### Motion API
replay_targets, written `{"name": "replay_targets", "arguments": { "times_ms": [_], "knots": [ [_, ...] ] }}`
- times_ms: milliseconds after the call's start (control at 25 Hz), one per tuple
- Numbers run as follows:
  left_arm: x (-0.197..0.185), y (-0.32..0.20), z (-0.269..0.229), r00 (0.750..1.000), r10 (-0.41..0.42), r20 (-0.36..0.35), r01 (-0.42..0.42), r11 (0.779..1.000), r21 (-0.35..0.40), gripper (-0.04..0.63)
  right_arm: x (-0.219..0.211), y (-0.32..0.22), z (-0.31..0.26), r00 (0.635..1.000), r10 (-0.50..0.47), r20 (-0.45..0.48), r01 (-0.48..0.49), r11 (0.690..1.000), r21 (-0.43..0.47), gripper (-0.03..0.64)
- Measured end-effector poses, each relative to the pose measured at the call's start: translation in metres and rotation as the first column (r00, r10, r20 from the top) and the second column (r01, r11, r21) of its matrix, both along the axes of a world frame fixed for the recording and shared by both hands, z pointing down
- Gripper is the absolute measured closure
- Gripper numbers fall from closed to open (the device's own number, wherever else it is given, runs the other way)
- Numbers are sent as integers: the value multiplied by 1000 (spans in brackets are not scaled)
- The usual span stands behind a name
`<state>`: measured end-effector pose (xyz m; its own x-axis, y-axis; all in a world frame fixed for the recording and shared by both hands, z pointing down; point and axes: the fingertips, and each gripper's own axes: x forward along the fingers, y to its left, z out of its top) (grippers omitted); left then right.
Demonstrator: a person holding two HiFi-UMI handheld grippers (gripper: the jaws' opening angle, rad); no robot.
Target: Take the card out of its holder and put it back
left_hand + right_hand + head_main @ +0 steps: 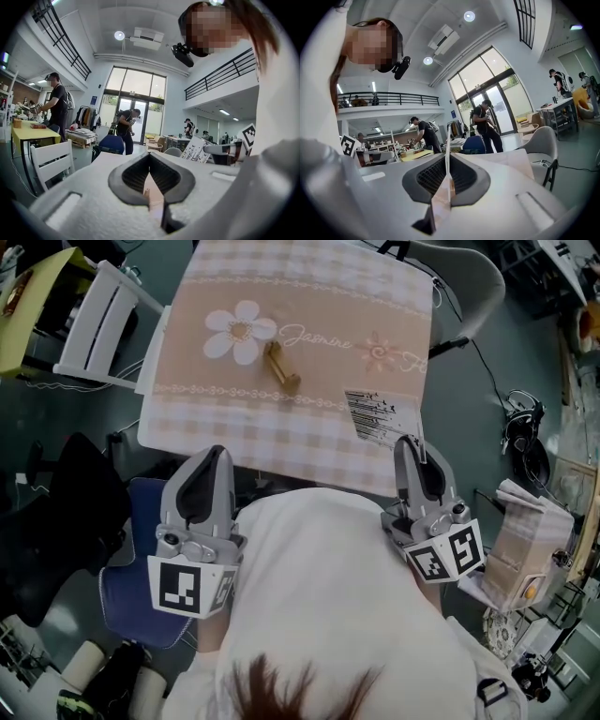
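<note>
A small wooden card holder (281, 367) lies on the pink checked tablecloth (234, 427), near the white flower print. My right gripper (408, 441) is shut on a white card (379, 414) with black print. It holds the card over the cloth's near right corner, apart from the holder. In the right gripper view the card (447, 140) stands edge-on between the dark pads (464, 176) of that gripper (447, 157). My left gripper (217, 452) hovers at the table's near edge, jaws together and nothing in them. Past its tips (150, 156) the left gripper view shows only pink cloth.
A white slatted chair (98, 320) and a yellow table (28, 306) stand to the left. A grey chair (473, 282) is beyond the far right corner. A blue seat (131, 559) is at my left side. A cardboard box (525, 540) and cables lie on my right.
</note>
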<state>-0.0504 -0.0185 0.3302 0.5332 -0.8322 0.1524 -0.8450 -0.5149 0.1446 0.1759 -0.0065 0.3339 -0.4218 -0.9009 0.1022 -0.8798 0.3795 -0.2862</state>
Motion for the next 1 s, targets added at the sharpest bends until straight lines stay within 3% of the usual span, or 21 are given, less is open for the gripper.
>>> {"name": "replay_targets", "arguments": {
  "times_ms": [280, 1000],
  "knots": [
    [8, 5, 1, 1000, 20, 2, -20, 1000, 11, 595, 0, 4, 2, 1000, -13, -6, 13, 1000, 8, 601],
    [5, 16, -5, 1000, -20, 4, 20, 999, 38, 595, -4, 8, -2, 999, -51, -11, 51, 998, 30, 601]
  ]
}}
